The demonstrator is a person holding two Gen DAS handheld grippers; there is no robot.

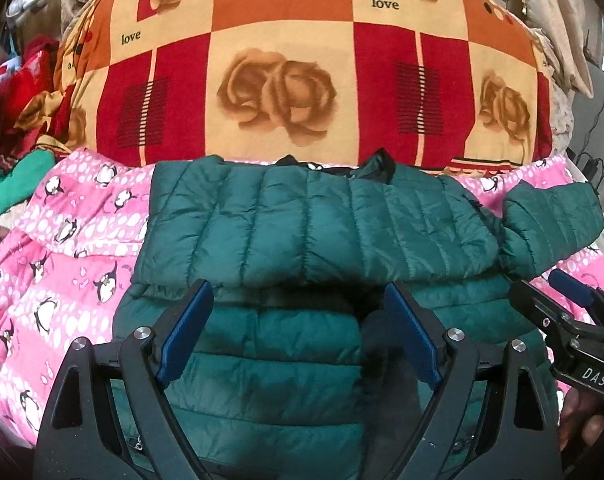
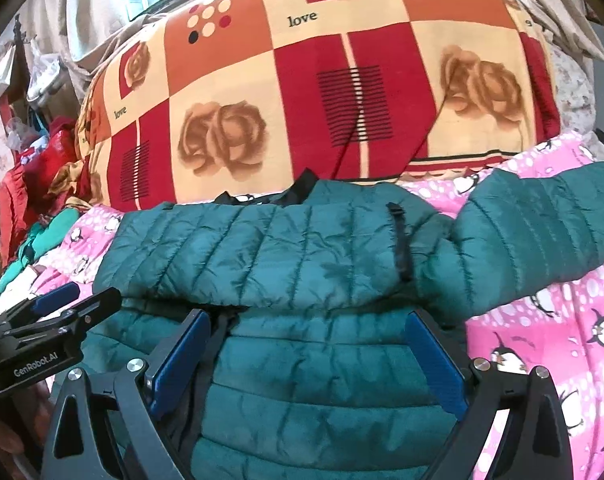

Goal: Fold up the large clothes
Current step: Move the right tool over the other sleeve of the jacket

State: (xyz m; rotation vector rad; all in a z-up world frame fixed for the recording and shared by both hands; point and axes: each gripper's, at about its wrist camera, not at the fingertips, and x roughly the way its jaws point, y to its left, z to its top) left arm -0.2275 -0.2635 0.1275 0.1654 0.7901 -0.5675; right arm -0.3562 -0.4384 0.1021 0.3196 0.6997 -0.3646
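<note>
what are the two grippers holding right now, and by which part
Nothing. Both the left gripper and right gripper hang with jaws open above the green puffer jacket, gripping no part of it.

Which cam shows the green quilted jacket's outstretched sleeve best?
Right wrist: the green quilted jacket's outstretched sleeve lies large and unobstructed on the pink penguin blanket. Left wrist shows the sleeve smaller, squeezed toward the right edge.
</note>
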